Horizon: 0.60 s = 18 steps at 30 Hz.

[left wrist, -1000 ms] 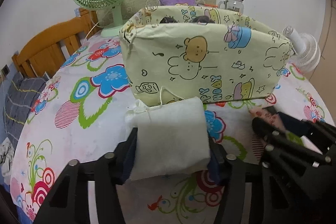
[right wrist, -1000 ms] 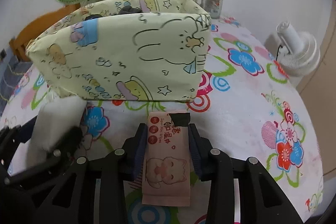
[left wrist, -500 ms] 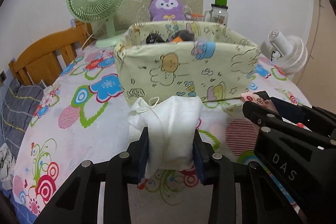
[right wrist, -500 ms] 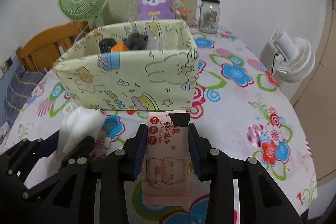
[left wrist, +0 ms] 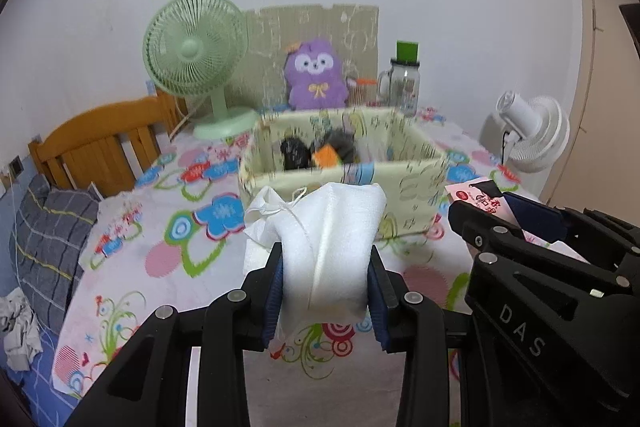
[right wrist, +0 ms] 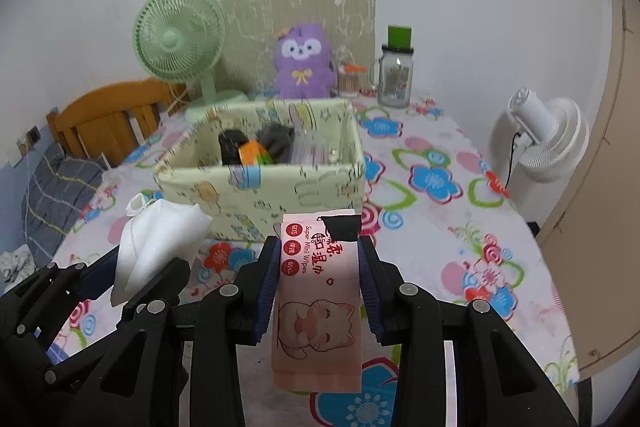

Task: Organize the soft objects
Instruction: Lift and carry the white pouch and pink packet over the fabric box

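My left gripper [left wrist: 326, 263] is shut on a white drawstring cloth pouch [left wrist: 324, 239], held above the table in front of the yellow cartoon-print fabric bin [left wrist: 408, 187]. My right gripper [right wrist: 318, 259] is shut on a pink pack of wet wipes [right wrist: 316, 291], held beside it. The bin [right wrist: 280, 191] holds dark soft items and an orange one [right wrist: 252, 153]. The pouch also shows in the right wrist view [right wrist: 156, 243], and the wipes pack in the left wrist view [left wrist: 480, 201].
A flowered tablecloth [right wrist: 440, 187] covers the table. At the back stand a green fan [left wrist: 196, 59], a purple plush [left wrist: 316, 75] and a glass jar [left wrist: 404, 83]. A white fan [right wrist: 548, 143] is at the right, a wooden chair [left wrist: 100, 147] at the left.
Both grippers have risen and pulled back from the bin with their loads, so the bin's inside now shows. The left gripper's hold on the pouch has narrowed.
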Motion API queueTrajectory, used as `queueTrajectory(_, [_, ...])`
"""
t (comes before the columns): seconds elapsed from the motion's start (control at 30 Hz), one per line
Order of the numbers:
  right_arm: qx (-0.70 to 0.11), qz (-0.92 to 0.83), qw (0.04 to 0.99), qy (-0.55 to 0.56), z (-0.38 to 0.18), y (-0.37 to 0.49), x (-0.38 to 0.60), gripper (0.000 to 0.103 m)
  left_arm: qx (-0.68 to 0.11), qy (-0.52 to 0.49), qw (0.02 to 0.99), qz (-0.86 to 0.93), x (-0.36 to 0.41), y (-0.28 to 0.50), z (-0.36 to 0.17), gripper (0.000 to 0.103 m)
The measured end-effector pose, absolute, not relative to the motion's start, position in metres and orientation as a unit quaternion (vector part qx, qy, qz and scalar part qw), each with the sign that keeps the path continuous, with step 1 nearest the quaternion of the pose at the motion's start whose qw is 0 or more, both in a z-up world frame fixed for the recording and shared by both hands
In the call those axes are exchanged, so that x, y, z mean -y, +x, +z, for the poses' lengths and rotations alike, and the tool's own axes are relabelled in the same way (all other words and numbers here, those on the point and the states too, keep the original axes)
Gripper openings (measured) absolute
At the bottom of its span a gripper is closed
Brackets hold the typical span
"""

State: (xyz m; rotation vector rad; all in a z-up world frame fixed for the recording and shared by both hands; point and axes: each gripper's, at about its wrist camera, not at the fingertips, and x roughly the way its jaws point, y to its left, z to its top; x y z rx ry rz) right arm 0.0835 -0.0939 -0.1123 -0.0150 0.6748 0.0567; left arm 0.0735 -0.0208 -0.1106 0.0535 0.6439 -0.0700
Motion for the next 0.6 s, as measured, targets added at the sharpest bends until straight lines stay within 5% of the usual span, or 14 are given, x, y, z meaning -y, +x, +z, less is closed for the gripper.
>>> queueTrajectory(0.6, [-0.272, 0.037, 0.962, -0.002, -0.042, 0.068, 0.095, 0.041, -0.259, 0.029, 0.964, -0.041, 0.027, 0.067, -0.049, 0.037])
